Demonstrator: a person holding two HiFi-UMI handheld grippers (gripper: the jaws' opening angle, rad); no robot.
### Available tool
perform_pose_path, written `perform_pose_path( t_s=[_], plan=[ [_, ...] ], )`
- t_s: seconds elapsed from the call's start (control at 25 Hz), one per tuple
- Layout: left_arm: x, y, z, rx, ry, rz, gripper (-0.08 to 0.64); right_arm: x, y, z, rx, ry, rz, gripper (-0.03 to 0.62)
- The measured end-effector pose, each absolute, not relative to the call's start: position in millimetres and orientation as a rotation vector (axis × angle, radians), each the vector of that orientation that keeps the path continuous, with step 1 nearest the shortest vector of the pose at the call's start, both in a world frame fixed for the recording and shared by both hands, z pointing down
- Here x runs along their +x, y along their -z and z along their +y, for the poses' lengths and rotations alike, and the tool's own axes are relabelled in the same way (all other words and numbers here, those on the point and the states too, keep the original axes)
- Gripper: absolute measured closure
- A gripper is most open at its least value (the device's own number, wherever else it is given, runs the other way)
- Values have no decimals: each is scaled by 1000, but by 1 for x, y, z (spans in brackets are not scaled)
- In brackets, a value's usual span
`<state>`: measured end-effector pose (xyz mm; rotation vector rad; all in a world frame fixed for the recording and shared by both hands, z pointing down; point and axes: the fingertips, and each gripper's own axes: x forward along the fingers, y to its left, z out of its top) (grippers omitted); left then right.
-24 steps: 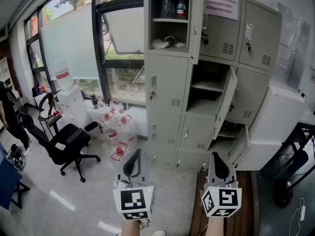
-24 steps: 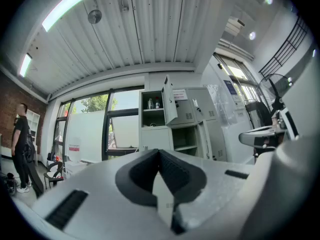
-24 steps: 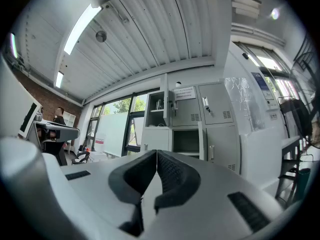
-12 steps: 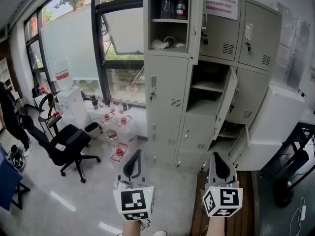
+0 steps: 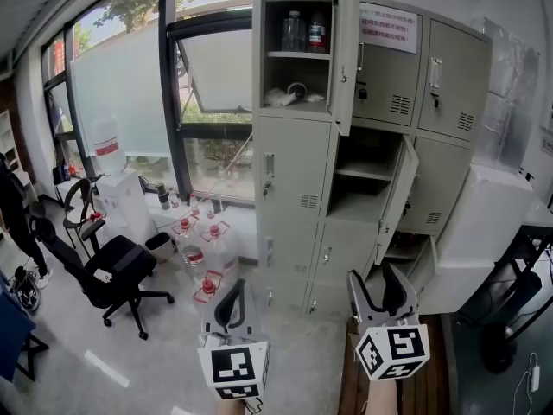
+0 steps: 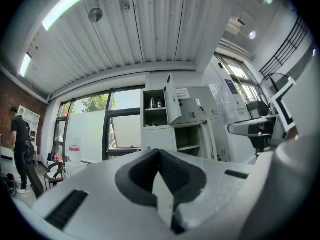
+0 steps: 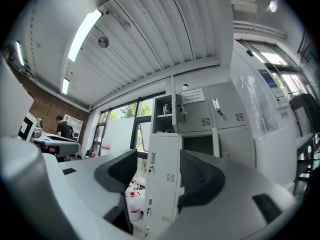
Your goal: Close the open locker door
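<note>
Stands well back from the locker bank (image 5: 294,188), with open floor between, so no door is within reach yet. Faces three doors hanging ajar on that bank: a top door (image 5: 347,50) swung out from the bank's upper left compartment, where bottles sit on the shelf; a middle door (image 5: 396,193) at the bank's centre; and a low door (image 5: 423,264) near the bank's foot. Cannot tell from the task wording which of the three is meant. All three stand open and untouched, so closing reads as not yet begun, with only the approach in hand.

Holds both claws low and side by side, well short of the bank's bottom row. Points them toward the bank nearly level, tipped slightly upward. Aims them that way, most likely, to line up with the bank before walking in.

Left claw (image 5: 232,294): clenched, pads meeting in a tight V, gripping nothing.

Right claw (image 5: 380,288): has just been spreading its jaws and is now released wide. Shows only the distant bank through the gap, with nothing between the pads. Readied so, probably, to push or catch a door edge on arrival at the bank.

Will need a clear step toward the bank before any contact.
</note>
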<state>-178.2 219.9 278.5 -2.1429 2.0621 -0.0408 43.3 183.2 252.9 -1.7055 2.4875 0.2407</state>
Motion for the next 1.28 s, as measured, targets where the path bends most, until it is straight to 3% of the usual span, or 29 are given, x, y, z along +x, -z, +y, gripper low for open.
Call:
perform_pose_path(
  t_s=[0.32,1.28],
  plan=[
    [-198,-266,192,-2136,52,2025,558,10,-226,149,-1725,-369,2492,330],
    [-204,-260,46,-2104,91,2067,558,11,-190,1,-1677,-384,2401,330]
  ],
)
